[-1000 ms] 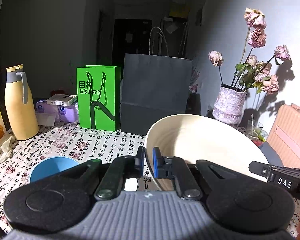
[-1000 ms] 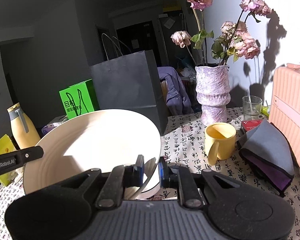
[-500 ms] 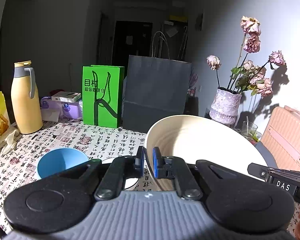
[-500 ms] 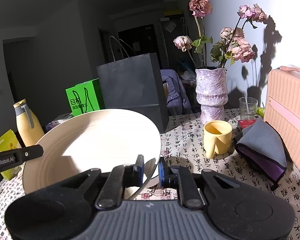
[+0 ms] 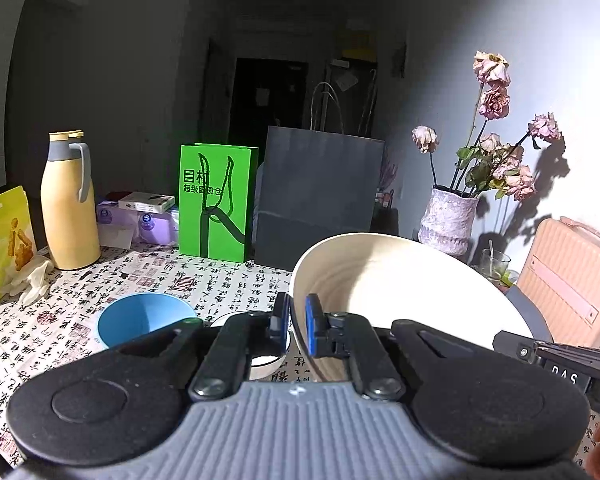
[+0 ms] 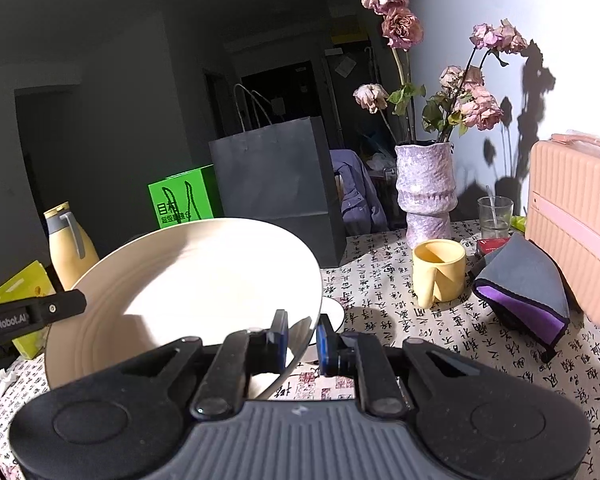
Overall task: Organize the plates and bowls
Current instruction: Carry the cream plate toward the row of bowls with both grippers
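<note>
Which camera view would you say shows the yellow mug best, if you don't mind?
The right wrist view: the yellow mug stands whole and sunlit on the table, beside the vase. The left wrist view shows none of it.

A dark grey paper bag (image 5: 318, 196) stands at the back of the calligraphy-print tablecloth (image 5: 220, 280). Just left of the bag sits a green gift bag (image 5: 216, 204), further left a yellow thermos jug (image 5: 70, 204). Right of the bag, a mottled vase (image 6: 426, 196) holds wilted pink roses (image 6: 476, 104), with a yellow mug (image 6: 438, 270), a drinking glass (image 6: 494, 216), a folded grey-purple cloth (image 6: 528, 280) and a pink case (image 6: 576, 220).
</note>
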{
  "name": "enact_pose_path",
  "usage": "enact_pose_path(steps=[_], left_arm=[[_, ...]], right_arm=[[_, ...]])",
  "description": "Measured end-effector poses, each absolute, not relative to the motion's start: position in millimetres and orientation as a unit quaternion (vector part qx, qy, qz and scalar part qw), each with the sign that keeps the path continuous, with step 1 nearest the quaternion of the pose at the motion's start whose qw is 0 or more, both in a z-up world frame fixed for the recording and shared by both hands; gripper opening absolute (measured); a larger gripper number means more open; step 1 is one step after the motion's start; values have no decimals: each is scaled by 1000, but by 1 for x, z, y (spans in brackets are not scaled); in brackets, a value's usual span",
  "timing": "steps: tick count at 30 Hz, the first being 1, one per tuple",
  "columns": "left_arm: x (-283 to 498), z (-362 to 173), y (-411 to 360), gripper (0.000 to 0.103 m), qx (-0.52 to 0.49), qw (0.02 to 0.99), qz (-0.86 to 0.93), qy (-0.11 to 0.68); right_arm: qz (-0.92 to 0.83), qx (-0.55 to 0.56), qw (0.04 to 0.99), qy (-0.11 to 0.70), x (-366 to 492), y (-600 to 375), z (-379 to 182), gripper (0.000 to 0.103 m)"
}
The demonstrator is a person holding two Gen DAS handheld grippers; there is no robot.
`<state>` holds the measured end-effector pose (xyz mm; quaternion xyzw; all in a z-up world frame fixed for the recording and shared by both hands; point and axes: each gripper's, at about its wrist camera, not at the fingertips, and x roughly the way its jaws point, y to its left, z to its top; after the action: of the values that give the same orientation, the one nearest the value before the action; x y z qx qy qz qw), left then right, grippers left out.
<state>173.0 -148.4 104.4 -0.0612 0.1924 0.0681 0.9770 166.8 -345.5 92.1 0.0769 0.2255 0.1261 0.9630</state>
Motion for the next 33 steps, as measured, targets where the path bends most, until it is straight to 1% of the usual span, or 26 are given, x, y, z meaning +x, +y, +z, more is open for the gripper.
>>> enact_pose_path(steps=[26,33], left_arm=[[122,75,-122,8,-84,982,65,158],[116,64,-112,8,-94,981,67,159]], right_arm=[[139,78,962,222,128,-324,67,14],[141,72,961,228,123,-316,57,14]])
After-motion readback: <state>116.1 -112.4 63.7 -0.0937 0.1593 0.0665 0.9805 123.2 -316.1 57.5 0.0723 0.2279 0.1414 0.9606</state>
